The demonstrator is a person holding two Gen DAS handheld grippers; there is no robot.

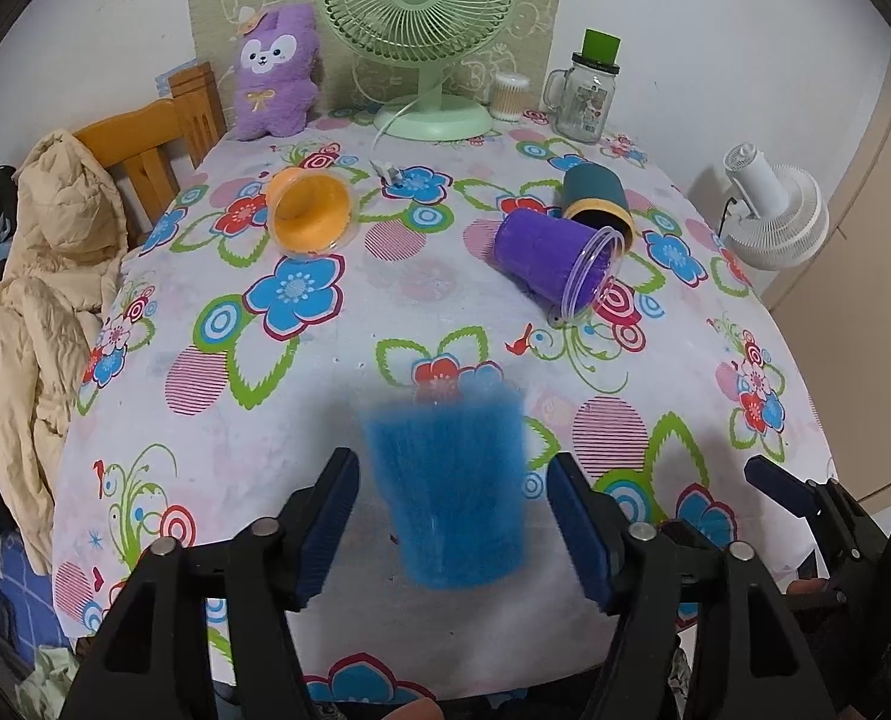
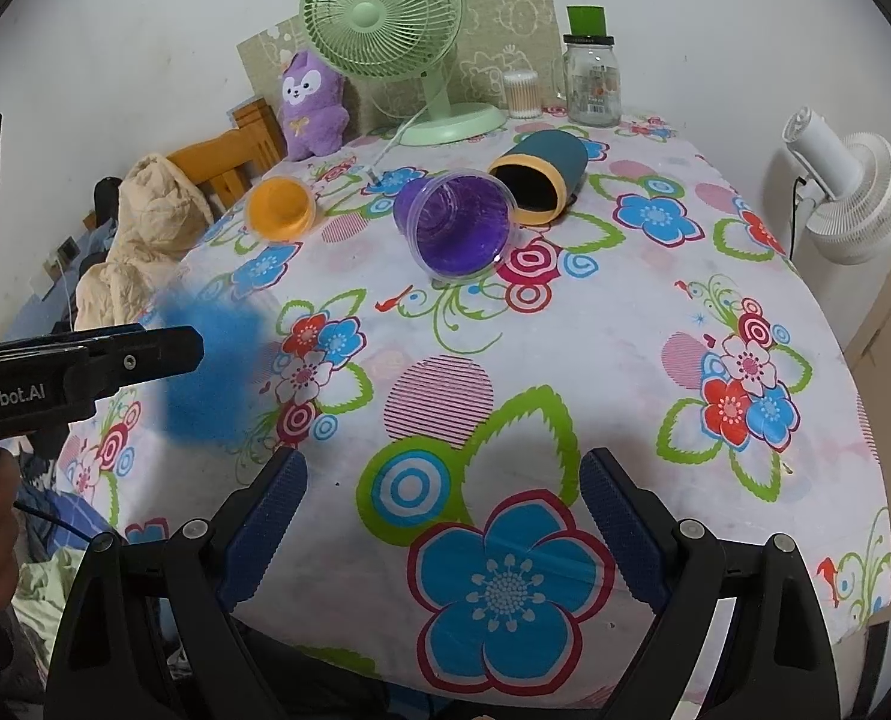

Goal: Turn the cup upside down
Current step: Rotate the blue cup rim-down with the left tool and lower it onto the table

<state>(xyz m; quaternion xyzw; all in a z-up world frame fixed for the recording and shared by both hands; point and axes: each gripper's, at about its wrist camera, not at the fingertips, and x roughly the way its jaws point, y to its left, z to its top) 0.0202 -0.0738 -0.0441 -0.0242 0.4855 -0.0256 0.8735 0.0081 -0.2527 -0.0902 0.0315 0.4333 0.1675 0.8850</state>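
A blue cup [image 1: 454, 483], motion-blurred, sits between the open fingers of my left gripper [image 1: 454, 516] near the table's front edge; the pads do not touch it. It also shows as a blue blur [image 2: 208, 372] beside the left gripper [image 2: 145, 351] in the right wrist view. My right gripper [image 2: 442, 525] is open and empty over the front of the table. A purple cup [image 1: 556, 261] [image 2: 454, 222], an orange cup [image 1: 308, 210] [image 2: 280, 207] and a dark teal cup [image 1: 595, 195] [image 2: 535, 174] lie on their sides farther back.
The table wears a flowered cloth [image 1: 385, 312]. At the back stand a green fan [image 1: 421, 30], a purple plush toy [image 1: 274, 72], a glass jar [image 1: 586, 93] and a cotton swab tub [image 1: 508, 96]. A wooden chair with a beige jacket [image 1: 43, 276] is left; a white fan [image 1: 769, 210] is right.
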